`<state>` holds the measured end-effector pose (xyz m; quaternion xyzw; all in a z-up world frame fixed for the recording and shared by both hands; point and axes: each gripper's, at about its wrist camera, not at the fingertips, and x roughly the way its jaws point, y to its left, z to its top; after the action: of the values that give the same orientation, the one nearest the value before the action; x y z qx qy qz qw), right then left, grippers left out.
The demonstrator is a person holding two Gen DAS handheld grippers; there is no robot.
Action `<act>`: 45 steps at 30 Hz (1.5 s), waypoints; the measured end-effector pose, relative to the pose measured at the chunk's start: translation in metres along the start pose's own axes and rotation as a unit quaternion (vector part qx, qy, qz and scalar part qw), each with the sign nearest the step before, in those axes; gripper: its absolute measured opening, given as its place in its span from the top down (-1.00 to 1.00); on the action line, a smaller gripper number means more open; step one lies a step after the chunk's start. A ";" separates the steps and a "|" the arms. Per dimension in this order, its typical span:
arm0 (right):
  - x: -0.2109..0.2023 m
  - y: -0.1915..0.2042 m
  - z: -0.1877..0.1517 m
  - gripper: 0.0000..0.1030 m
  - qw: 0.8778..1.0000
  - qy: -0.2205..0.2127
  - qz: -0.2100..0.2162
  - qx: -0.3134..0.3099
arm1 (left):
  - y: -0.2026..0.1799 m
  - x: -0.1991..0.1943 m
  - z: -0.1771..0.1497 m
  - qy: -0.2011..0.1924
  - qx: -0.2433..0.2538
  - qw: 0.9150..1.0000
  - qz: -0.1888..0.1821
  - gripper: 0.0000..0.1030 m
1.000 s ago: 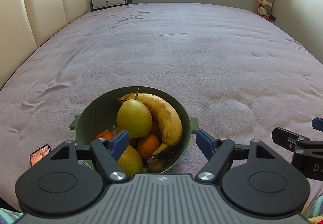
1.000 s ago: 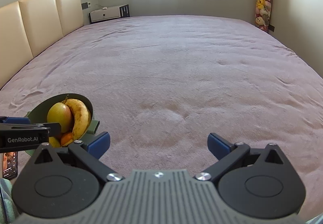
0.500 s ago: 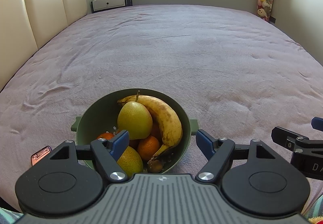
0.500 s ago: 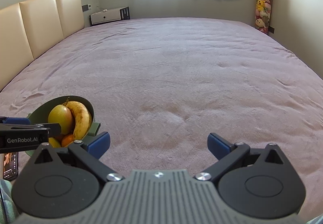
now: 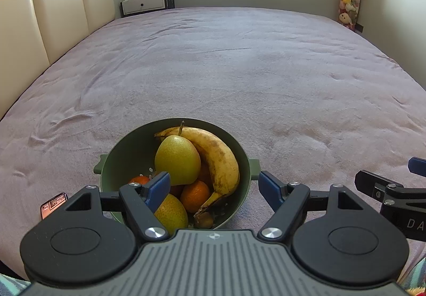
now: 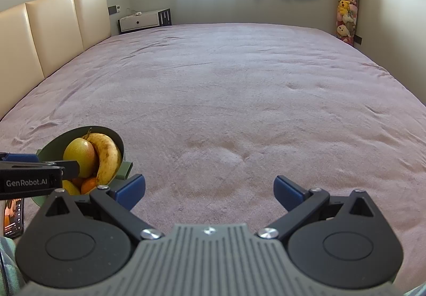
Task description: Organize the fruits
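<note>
A dark green bowl (image 5: 127,154) with side handles sits on the pink bedspread near its front edge. In it lie a spotted banana (image 5: 221,157), a yellow pear (image 5: 177,158), a second pear (image 5: 170,212), oranges (image 5: 195,194) and a small brown fruit (image 5: 203,220). My left gripper (image 5: 214,185) is open and empty, just above the bowl's near rim. My right gripper (image 6: 209,188) is open and empty over bare bedspread, to the right of the bowl (image 6: 56,145). The banana (image 6: 107,157) and pear (image 6: 80,153) also show there.
A phone (image 5: 52,204) lies on the bed left of the bowl. A cream padded headboard (image 5: 53,16) runs along the left. A white nightstand (image 5: 143,4) and window sill stand at the far end; plush toys (image 5: 348,0) hang on the right wall.
Both grippers have pulled back and tilted up slightly, so the bowl sits a little lower in each view. Both stay open and empty.
</note>
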<state>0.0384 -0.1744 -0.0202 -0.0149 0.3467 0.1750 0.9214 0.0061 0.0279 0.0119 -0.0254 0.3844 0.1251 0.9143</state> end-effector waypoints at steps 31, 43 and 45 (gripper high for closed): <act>0.002 -0.007 0.001 -0.93 1.000 -0.001 0.013 -0.004 | -0.002 -0.003 0.001 -0.009 0.001 1.000 -0.005 -0.71; 0.004 -0.008 0.001 -0.93 1.000 0.002 0.013 -0.002 | -0.002 -0.005 0.002 -0.014 0.000 1.000 -0.007 -0.71; 0.004 -0.008 0.001 -0.93 1.000 0.002 0.013 -0.002 | -0.002 -0.005 0.002 -0.015 0.000 1.000 -0.009 -0.71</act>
<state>0.0448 -0.1800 -0.0226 -0.0127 0.3485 0.1879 0.9182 0.0045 0.0257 0.0171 -0.0269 0.3702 0.1171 0.9211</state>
